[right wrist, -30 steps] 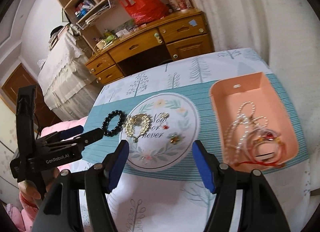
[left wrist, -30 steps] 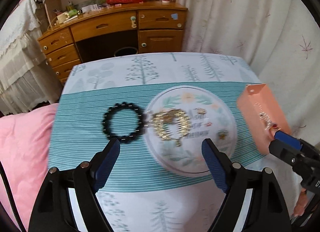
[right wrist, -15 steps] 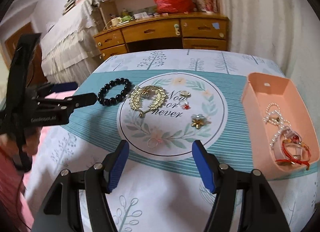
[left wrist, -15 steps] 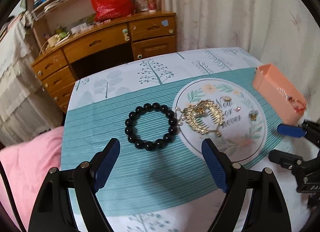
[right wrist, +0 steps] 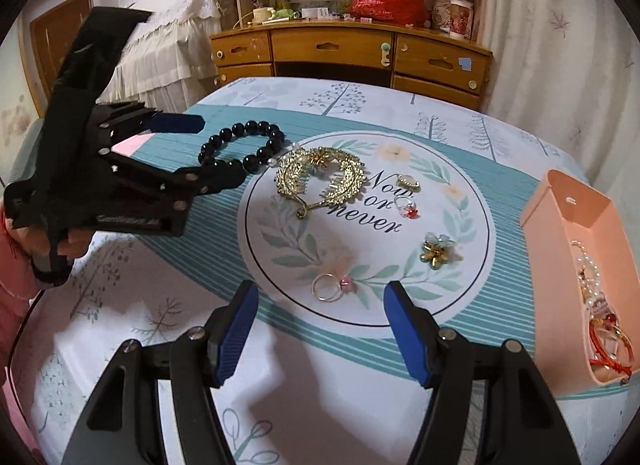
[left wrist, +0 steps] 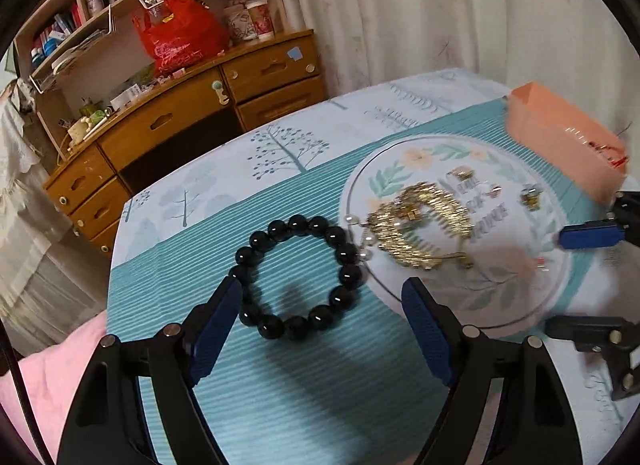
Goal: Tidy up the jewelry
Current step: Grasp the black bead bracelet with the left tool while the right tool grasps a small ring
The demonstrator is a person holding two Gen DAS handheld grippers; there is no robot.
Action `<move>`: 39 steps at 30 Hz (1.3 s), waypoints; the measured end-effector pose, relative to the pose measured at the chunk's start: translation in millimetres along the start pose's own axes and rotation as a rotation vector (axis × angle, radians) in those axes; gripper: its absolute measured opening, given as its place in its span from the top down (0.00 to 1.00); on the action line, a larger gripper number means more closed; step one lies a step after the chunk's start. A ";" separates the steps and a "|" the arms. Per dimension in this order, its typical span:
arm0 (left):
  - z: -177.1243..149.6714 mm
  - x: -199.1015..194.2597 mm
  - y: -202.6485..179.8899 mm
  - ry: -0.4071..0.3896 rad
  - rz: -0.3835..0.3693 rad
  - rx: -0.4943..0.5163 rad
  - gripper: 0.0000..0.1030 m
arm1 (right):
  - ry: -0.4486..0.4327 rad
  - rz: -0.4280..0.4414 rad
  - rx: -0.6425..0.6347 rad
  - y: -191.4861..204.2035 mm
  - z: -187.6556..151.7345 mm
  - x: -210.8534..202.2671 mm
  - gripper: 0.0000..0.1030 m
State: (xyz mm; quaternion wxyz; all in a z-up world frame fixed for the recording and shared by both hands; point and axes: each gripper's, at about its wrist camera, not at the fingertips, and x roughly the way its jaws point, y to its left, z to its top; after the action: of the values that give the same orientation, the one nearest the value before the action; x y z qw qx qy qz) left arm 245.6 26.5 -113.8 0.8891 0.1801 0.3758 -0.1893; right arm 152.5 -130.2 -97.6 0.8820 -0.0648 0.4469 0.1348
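- Step in hand (judged): pickup approach. Left hand-held gripper (left wrist: 322, 307), jaws spread & empty, hangs over near side of black bead bracelet (left wrist: 298, 277); one pad overlaps its left edge.
- Bracelet lies on counter (left wrist: 304, 385), touching left rim of round printed mat (right wrist: 366, 225).
- Next move prob. calls for: lower, pinch one strand, carry to pink tray (right wrist: 560, 225), right of mat.
- Right hand-held gripper (right wrist: 320, 331): spread, empty, near mat's front edge by ring w/ pink stone (right wrist: 332, 287).
- Hard to read: tray cut off, contents tangled; gold brooch (left wrist: 420, 225) blurred in left view.
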 end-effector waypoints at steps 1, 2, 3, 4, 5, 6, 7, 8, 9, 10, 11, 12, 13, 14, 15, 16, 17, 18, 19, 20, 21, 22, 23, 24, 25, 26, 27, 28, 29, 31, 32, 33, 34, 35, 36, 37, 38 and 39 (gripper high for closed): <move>-0.2 2.1 1.0 0.004 0.000 0.000 0.24 | 0.004 -0.005 -0.003 0.4 0.4 1.7 0.36; 0.4 7.7 2.8 0.017 0.000 -0.001 0.26 | 0.009 -0.017 -0.009 0.7 1.0 3.8 0.36; 0.9 11.5 3.9 0.026 0.005 -0.003 0.28 | 0.011 -0.027 -0.012 1.5 1.3 5.0 0.36; 0.8 13.3 4.9 0.031 0.006 -0.005 0.33 | 0.012 -0.034 -0.015 1.5 2.0 6.4 0.36; 1.0 16.2 6.1 0.038 0.006 -0.008 0.35 | 0.014 -0.037 -0.015 1.0 2.9 7.6 0.37; 1.5 17.0 8.2 0.031 -0.007 -0.021 0.36 | 0.017 -0.037 -0.011 0.1 3.9 8.8 0.39; 1.9 17.8 9.1 0.034 -0.014 -0.029 0.39 | 0.020 -0.037 -0.006 -0.8 4.8 10.3 0.40; 2.0 19.0 10.5 0.033 -0.026 -0.042 0.41 | 0.023 -0.039 -0.002 -1.8 5.8 12.0 0.41; 1.8 19.5 10.7 0.031 -0.035 -0.050 0.43 | 0.021 -0.048 -0.002 -2.4 6.6 12.8 0.43; 1.2 19.5 10.6 0.026 -0.045 -0.058 0.47 | 0.021 -0.047 -0.001 -2.9 7.4 13.3 0.44; 0.4 19.6 10.9 0.025 -0.065 -0.068 0.53 | 0.022 -0.045 0.002 -3.5 8.6 13.8 0.48; -0.2 19.5 10.8 0.027 -0.078 -0.075 0.55 | 0.021 -0.047 0.004 -4.3 9.0 13.6 0.51; -0.4 19.7 11.0 0.028 -0.089 -0.084 0.59 | 0.019 -0.047 0.007 -5.1 9.2 13.4 0.52; -1.2 20.2 12.0 0.031 -0.110 -0.104 0.65 | 0.017 -0.048 0.008 -5.7 9.3 13.4 0.54; -1.6 20.3 12.8 0.033 -0.129 -0.120 0.68 | 0.016 -0.048 0.009 -6.1 9.5 13.4 0.57; -1.8 20.6 13.6 0.037 -0.146 -0.139 0.70 | 0.013 -0.048 0.010 -6.3 9.4 13.0 0.59; -2.0 20.8 14.5 0.040 -0.150 -0.154 0.71 | 0.012 -0.047 0.009 -6.1 9.2 12.9 0.61; -1.7 20.6 13.2 0.049 -0.146 -0.149 0.71 | 0.011 -0.044 0.005 -5.9 8.7 12.4 0.64; -1.3 20.2 12.4 0.055 -0.144 -0.149 0.73 | 0.009 -0.042 0.003 -5.5 8.2 11.9 0.65; -1.3 19.4 11.8 0.064 -0.145 -0.157 0.75 | 0.009 -0.041 0.001 -5.2 7.9 11.5 0.69; -1.8 18.2 11.1 0.075 -0.146 -0.170 0.76 | 0.009 -0.039 -0.002 -4.8 7.9 11.2 0.73; -1.7 17.1 10.2 0.083 -0.143 -0.173 0.76 | 0.009 -0.036 -0.005 -4.1 7.8 10.9 0.76; -2.4 15.3 8.4 0.092 -0.135 -0.174 0.78 | 0.010 -0.033 -0.008 -3.5 8.0 10.8 0.79; -3.8 13.0 5.9 0.103 -0.127 -0.175 0.79 | 0.011 -0.035 -0.008 -3.4 8.2 10.8 0.79; -5.0 11.6 5.7 0.108 -0.129 -0.178 0.79 | 0.012 -0.037 -0.008 -3.2 8.6 11.1 0.79; -6.5 10.0 5.3 0.114 -0.138 -0.187 0.79 | 0.013 -0.040 -0.007 -3.0 8.8 11.2 0.79; -8.3 8.0 5.3 0.120 -0.146 -0.198 0.79 | 0.013 -0.041 -0.003 -2.9 8.9 11.3 0.79; -10.2 5.9 5.3 0.128 -0.148 -0.208 0.79 | 0.015 -0.041 0.004 -3.1 9.1 11.4 0.79; -11.3 4.3 5.5 0.139 -0.149 -0.217 0.81 | 0.016 -0.041 0.008 -3.2 8.9 11.3 0.79; -12.8 1.4 6.9 0.164 -0.143 -0.242 0.85 | 0.021 -0.042 0.014 -3.2 8.8 10.7 0.79; -13.9 -0.2 8.7 0.184 -0.153 -0.268 0.87 | 0.023 -0.041 0.017 -3.6 8.5 10.5 0.79; -14.9 -1.0 10.3 0.193 -0.165 -0.287 0.87 | 0.026 -0.038 0.024 -4.3 8.3 9.9 0.79; -16.2 -1.9 12.8 0.203 -0.180 -0.310 0.87 | 0.028 -0.033 0.032 -5.3 8.3 9.6 0.79; -17.1 -1.9 14.5 0.209 -0.186 -0.323 0.87 | 0.031 -0.027 0.041 -6.7 8.0 9.0 0.79; -18.3 -2.8 17.2 0.223 -0.195 -0.346 0.88 | 0.034 -0.021 0.053 -8.4 7.7 8.3 0.80; -19.1 -3.0 18.1 0.230 -0.199 -0.354 0.88 | 0.034 -0.018 0.060 -9.2 7.0 7.4 0.83; -20.0 -4.0 18.9 0.238 -0.199 -0.365 0.88 | 0.035 -0.011 0.068 -10.9 6.3 6.5 0.92; -20.9 -5.8 19.8 0.244 -0.197 -0.373 0.88 | 0.037 0.001 0.083 -13.4 5.7 6.0 0.92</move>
State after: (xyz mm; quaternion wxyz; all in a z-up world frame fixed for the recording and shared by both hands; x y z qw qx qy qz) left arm 238.6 54.5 -119.7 0.8323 -0.0033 0.5246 -0.1790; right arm 164.2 -140.5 -99.2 0.8753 -0.0305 0.4685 0.1155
